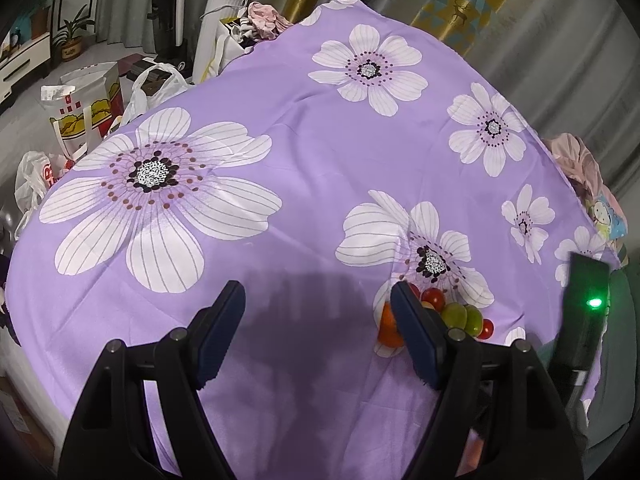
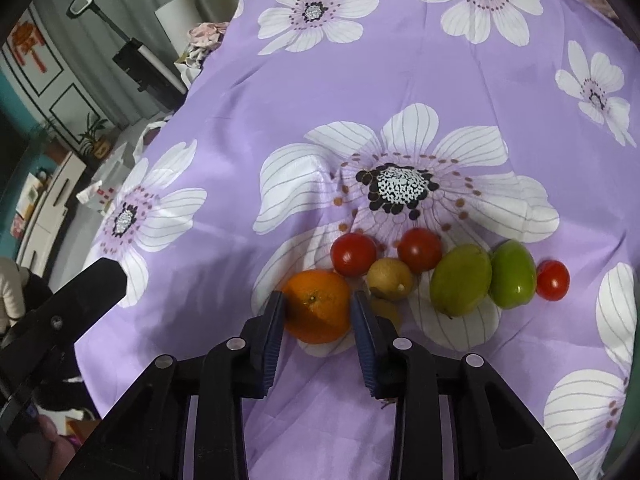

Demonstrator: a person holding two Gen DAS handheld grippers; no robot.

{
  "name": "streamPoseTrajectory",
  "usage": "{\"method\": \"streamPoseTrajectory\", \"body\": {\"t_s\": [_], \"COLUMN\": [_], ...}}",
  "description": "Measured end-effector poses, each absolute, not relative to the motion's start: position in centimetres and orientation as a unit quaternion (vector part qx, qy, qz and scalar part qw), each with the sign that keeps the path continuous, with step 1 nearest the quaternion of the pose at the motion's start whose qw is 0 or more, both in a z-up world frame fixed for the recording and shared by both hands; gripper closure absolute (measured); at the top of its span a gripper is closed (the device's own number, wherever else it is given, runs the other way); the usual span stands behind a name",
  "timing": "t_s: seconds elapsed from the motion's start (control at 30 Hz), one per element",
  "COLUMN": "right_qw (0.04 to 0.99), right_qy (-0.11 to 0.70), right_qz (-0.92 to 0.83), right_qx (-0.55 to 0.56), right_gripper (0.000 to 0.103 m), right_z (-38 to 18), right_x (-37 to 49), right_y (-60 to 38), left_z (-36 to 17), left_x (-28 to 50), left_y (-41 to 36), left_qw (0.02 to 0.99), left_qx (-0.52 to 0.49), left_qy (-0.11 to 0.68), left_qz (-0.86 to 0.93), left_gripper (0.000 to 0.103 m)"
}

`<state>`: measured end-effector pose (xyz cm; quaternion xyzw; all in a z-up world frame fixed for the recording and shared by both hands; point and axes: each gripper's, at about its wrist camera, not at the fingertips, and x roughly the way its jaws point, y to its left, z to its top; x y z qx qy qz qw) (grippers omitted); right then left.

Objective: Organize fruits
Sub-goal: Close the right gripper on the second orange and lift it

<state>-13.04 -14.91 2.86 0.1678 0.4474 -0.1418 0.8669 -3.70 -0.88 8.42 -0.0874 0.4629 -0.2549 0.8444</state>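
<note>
An orange (image 2: 316, 306) lies on the purple flowered cloth (image 2: 280, 100) at the left end of a row of fruit. My right gripper (image 2: 317, 300) is shut on it, one pad pressed against each side. Right of the orange are a small yellow-brown fruit (image 2: 390, 279), three red tomatoes (image 2: 354, 254), and two green fruits (image 2: 460, 285). Another small yellowish fruit (image 2: 386, 308) is mostly hidden behind the right finger. My left gripper (image 1: 318, 296) hangs open over bare cloth, just left of the fruit pile (image 1: 454, 314), with nothing between its fingers.
The cloth (image 1: 320, 140) drapes over a raised surface whose edges fall away on the left and far sides. Bags (image 1: 84, 112) and boxes stand on the floor to the left. Crumpled pink fabric (image 1: 580, 164) lies at the right edge. Curtains hang behind.
</note>
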Motion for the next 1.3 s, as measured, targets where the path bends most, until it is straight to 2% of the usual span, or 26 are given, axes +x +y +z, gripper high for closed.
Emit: {"method": "streamPoseTrajectory", "body": {"t_s": [0.03,0.2,0.27,0.33,0.37,0.67,0.83,1.07,1.3], "right_qw": [0.869,0.862,0.859,0.856,0.856,0.838,0.833,0.845,0.871], "right_qy": [0.444,0.458,0.458,0.459,0.458,0.484,0.49,0.473,0.428], "right_qz": [-0.146,-0.136,-0.128,-0.125,-0.124,-0.125,-0.135,-0.149,-0.131], "right_qx": [0.163,0.169,0.189,0.202,0.207,0.22,0.218,0.2,0.204], "right_gripper": [0.101,0.102,0.097,0.079,0.077,0.069,0.059,0.06,0.06], "right_z": [3.2,3.8,3.7,3.5,3.5,1.8,0.6,1.0,5.3], "right_x": [-13.3,-14.0,-14.2,-14.3,-14.4,-12.3,-11.3,-12.6,-19.2], "right_y": [-14.9,-15.5,-16.0,-16.3,-16.3,-15.8,-15.7,-15.6,-16.3], "left_z": [8.4,8.3,8.4,8.4,8.4,8.2,8.2,8.3,8.4], "left_x": [-3.7,-3.8,-3.8,-3.8,-3.8,-3.7,-3.7,-3.8,-4.8], "left_y": [-0.9,-1.1,-1.2,-1.1,-1.1,-1.2,-1.2,-1.3,-2.8], "left_qw": [0.845,0.844,0.844,0.844,0.844,0.842,0.842,0.842,0.84], "left_qx": [-0.086,-0.08,-0.079,-0.081,-0.082,-0.083,-0.083,-0.081,-0.063], "left_qy": [0.463,0.465,0.464,0.463,0.464,0.468,0.47,0.469,0.467], "left_qz": [-0.255,-0.254,-0.257,-0.258,-0.256,-0.254,-0.252,-0.254,-0.271], "left_gripper": [0.027,0.027,0.027,0.027,0.027,0.027,0.027,0.027,0.027]}}
